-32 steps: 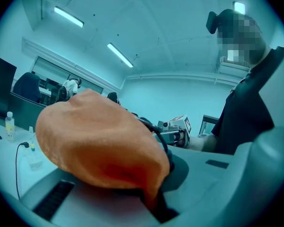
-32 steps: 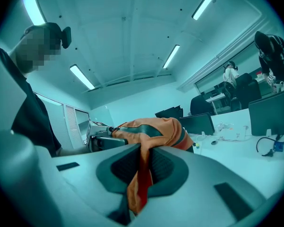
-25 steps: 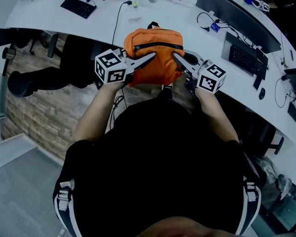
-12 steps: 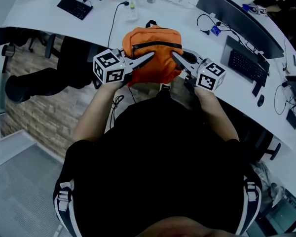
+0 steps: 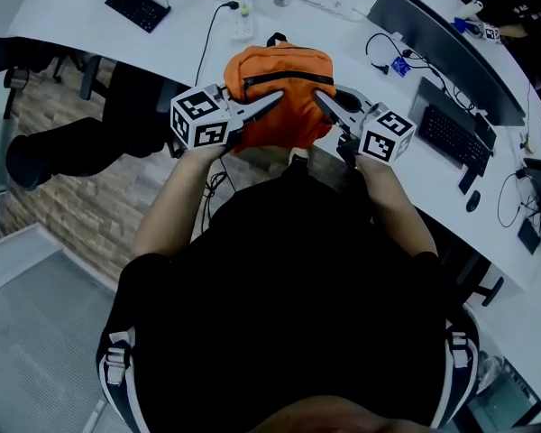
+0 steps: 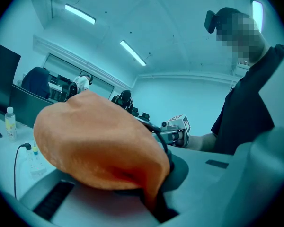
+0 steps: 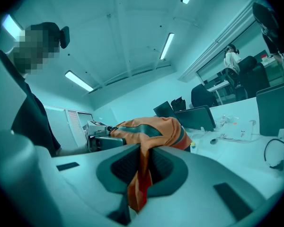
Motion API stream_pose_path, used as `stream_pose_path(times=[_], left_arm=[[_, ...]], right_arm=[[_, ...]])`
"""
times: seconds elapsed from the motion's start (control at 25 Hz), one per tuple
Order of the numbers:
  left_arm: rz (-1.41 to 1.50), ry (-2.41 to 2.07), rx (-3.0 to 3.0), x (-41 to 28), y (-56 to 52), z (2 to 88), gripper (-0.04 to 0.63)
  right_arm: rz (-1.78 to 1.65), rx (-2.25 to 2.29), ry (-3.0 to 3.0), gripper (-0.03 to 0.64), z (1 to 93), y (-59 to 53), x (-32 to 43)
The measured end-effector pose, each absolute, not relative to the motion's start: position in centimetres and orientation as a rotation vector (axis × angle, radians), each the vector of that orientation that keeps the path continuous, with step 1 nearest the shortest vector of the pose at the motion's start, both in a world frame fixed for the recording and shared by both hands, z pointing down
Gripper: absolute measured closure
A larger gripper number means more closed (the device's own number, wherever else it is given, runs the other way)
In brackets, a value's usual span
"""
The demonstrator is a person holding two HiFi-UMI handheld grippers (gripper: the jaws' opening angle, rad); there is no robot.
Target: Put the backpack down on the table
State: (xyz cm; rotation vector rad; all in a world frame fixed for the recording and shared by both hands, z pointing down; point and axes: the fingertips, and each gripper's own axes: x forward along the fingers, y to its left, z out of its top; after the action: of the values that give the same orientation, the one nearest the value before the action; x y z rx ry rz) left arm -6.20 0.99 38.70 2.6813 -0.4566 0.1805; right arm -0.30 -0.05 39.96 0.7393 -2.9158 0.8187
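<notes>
Left gripper (image 5: 272, 100) and right gripper (image 5: 321, 101): both clamped shut on the orange backpack (image 5: 284, 61).

Head view.
- The left gripper is set at the bag's 8 o'clock side and the right at its 4 o'clock side, tips angled inward.
- The backpack is held at 12 o'clock of the person's torso (image 5: 288, 296), over the near edge of the white table (image 5: 185, 48). Contact with the top cannot be told.
- A power strip (image 5: 243, 27) and black cable (image 5: 207, 52) are noted at 11 o'clock, just beyond the bag and nearest in its way.
- A keyboard (image 5: 138, 7) lies at 10 o'clock, well apart.
- A dark monitor (image 5: 433, 48) and a second keyboard (image 5: 446, 133) are seen at 2 to 3 o'clock.
- An office chair (image 5: 50, 152) stands on the floor at 8 o'clock.
- The bag is puffed and rounded. A dark zip is run across its upper face, and a black loop handle (image 5: 276, 39) stands at its 12 o'clock end.

Left gripper view.
- The jaws are closed on a fold of orange fabric at 6 o'clock.
- The bag's smooth bulge fills centre-left and much of the table is hidden by it.
- The right gripper is seen past it at 3 o'clock.
- A small bottle (image 6: 9, 122) is noted at 9 o'clock.

Right gripper view.
- The jaws are closed on a hanging strip of orange fabric.
- The bag lies beyond them, with a dark band across it, and the left gripper is at its 9 o'clock.
- Desk screens (image 7: 199, 117) stand at 2 o'clock.
</notes>
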Motion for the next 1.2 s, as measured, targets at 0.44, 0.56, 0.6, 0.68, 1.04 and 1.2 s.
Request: stream_pose_path(times=[0.44, 0.56, 0.6, 0.68, 1.04, 1.2], left_arm=[[0.182, -0.481, 2.646, -5.3, -3.6, 39.9, 0.563], [0.189, -0.478, 2.636, -4.6, -4.7, 40.1, 0.563], [0.194, -0.478, 2.634, -4.4, -5.1, 40.2, 0.563], [0.203, -0.481, 2.633, -4.0, -5.9, 40.3, 0.563], [0.218, -0.496, 2.624, -1.2, -9.3, 40.4, 0.563], [0.221, -0.509, 2.627, -0.1, -10.4, 40.3, 0.563]], right_arm=[[0.834, 0.706, -2.883, 0.586, 41.3, -4.8, 0.4], [0.851, 0.699, -2.881, 0.586, 41.6, -5.9, 1.1], [0.856, 0.695, -2.879, 0.586, 41.7, -6.3, 1.3], [0.860, 0.683, -2.878, 0.586, 41.8, -7.1, 1.6], [0.875, 0.645, -2.886, 0.586, 42.0, -10.5, 4.3], [0.873, 0.618, -2.892, 0.588, 41.9, -11.6, 5.3]])
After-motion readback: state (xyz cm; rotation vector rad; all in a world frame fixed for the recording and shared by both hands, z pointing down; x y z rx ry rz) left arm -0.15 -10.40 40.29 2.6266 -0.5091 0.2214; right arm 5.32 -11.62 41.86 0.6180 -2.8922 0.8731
